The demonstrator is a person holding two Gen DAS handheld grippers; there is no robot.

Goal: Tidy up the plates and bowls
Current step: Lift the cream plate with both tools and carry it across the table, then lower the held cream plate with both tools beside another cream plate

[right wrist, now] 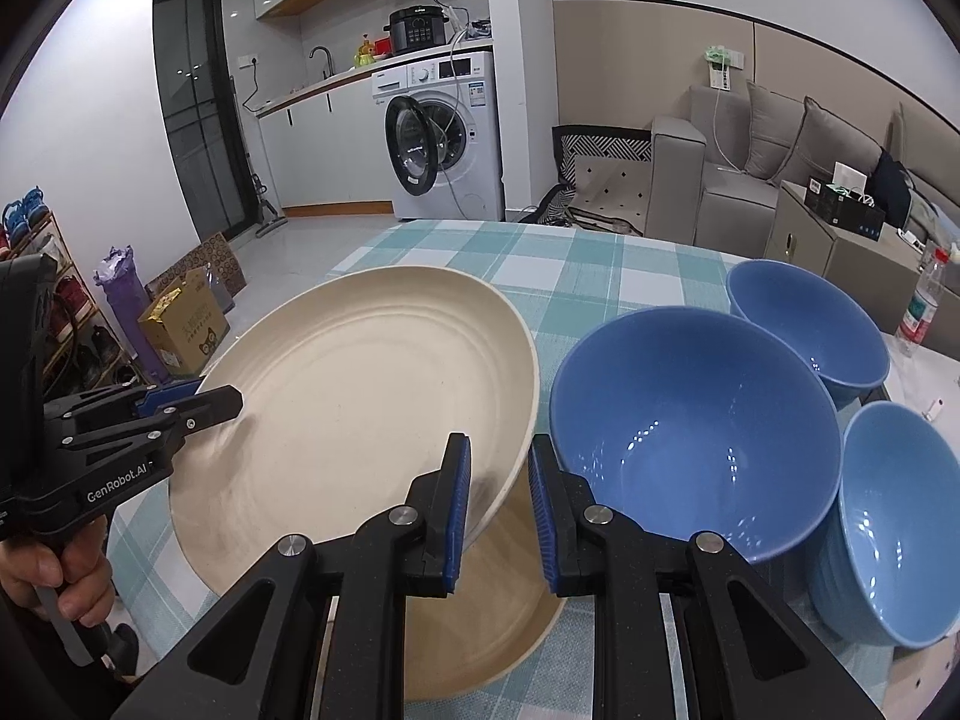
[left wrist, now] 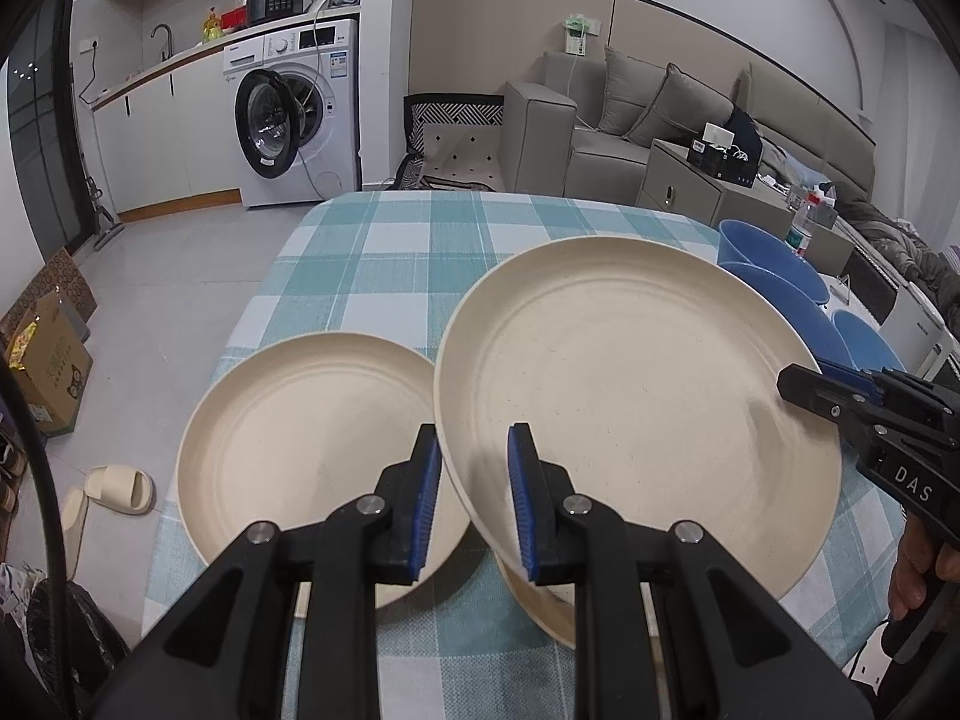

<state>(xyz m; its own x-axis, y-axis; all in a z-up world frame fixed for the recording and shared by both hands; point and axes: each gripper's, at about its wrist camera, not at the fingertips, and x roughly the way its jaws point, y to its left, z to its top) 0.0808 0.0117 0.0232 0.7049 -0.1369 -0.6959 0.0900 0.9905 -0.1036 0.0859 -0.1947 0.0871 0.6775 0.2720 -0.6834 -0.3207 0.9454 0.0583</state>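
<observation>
A cream plate [left wrist: 636, 396] is held tilted above the checked table, with its rim between the fingers of both grippers. My left gripper [left wrist: 474, 504] straddles its near-left rim; it also shows in the right wrist view [right wrist: 198, 399]. My right gripper [right wrist: 498, 510] straddles its right rim; it also shows in the left wrist view [left wrist: 804, 384]. A second cream plate [left wrist: 300, 450] lies flat to the left. Another cream plate [right wrist: 456, 618] lies under the raised one. Three blue bowls [right wrist: 690, 432] [right wrist: 804, 324] [right wrist: 894, 516] stand at the right.
The table [left wrist: 384, 252] has a teal checked cloth. A clear bottle [right wrist: 924, 300] stands beyond the bowls. A washing machine [left wrist: 300, 114], a grey sofa [left wrist: 630, 120] and boxes on the floor [left wrist: 48, 360] lie beyond the table.
</observation>
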